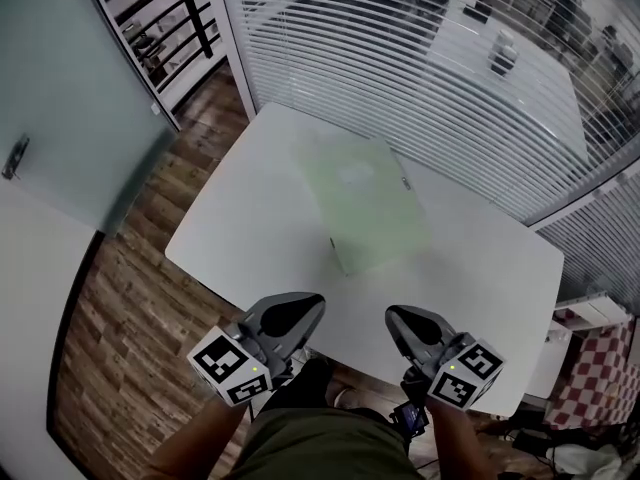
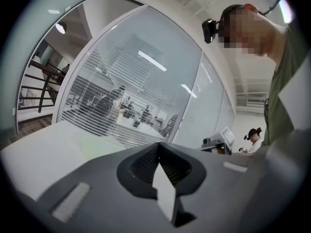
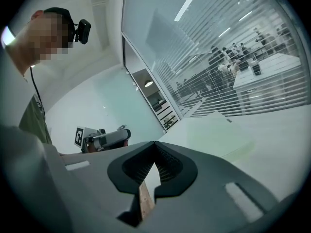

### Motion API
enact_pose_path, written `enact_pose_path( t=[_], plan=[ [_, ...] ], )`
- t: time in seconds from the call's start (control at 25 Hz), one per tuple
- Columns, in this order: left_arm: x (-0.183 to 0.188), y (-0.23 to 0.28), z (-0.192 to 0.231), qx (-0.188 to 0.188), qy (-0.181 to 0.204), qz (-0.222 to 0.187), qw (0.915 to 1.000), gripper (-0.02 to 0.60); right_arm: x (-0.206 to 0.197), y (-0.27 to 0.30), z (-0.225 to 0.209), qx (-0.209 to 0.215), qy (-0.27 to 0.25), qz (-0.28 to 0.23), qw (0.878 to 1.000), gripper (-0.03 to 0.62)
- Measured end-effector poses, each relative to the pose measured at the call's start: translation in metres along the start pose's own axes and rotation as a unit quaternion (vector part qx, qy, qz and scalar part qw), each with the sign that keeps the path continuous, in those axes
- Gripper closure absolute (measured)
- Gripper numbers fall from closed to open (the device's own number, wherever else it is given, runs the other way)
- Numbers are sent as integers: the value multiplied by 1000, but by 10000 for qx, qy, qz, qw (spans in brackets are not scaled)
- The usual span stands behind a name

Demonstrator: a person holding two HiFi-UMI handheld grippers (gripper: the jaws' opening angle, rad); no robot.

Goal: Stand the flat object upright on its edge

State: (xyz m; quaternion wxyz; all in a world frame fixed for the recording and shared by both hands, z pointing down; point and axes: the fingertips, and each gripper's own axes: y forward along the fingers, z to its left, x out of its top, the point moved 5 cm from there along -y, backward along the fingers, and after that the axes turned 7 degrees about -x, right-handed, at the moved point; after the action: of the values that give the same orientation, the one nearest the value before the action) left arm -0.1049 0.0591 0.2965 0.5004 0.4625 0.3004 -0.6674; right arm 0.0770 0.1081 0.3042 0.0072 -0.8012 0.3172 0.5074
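A pale green flat board (image 1: 365,203) lies flat in the middle of the white table (image 1: 250,218). It shows again as a faint green slab (image 3: 218,137) in the right gripper view and as a pale patch (image 2: 97,147) in the left gripper view. My left gripper (image 1: 300,306) is shut and empty, held at the table's near edge, short of the board. My right gripper (image 1: 398,318) is also shut and empty, beside it at the same edge. In both gripper views the jaws meet with nothing between them.
Glass walls with white blinds (image 1: 400,58) run behind the table. Wood floor (image 1: 130,298) lies to the left, near a frosted glass door (image 1: 60,108). A checkered item (image 1: 600,378) stands at the right. Another person (image 2: 252,139) sits far off.
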Motion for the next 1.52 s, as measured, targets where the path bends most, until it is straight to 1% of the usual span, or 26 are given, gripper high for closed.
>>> enact_pose_path(
  t=[0.2,0.56,0.68,0.84,1.0,1.2,1.36,1.52],
  plan=[
    [5,3,31,13,-80,30,10000,581,13,26,-7,-94,-32,13,10000,585],
    [9,20,83,-1,-137,235,9996,581,37,74,-28,-257,-107,-28,9996,585],
    [7,28,95,6,-123,317,9994,581,43,81,-37,-335,-120,-35,9994,585],
    [6,36,107,15,-192,327,9993,581,50,83,-50,-475,-152,-29,9987,585],
    [0,47,119,143,-317,352,9988,581,59,85,-66,-538,-238,-31,9983,585],
    [-8,62,130,313,-362,359,9982,581,67,92,-91,-527,-386,18,9979,585],
    [-14,71,137,548,-416,336,9971,580,72,103,-111,-472,-473,122,9977,585],
    [-27,79,150,842,-546,367,9943,580,73,116,-133,-488,-594,236,9968,583]
  ],
)
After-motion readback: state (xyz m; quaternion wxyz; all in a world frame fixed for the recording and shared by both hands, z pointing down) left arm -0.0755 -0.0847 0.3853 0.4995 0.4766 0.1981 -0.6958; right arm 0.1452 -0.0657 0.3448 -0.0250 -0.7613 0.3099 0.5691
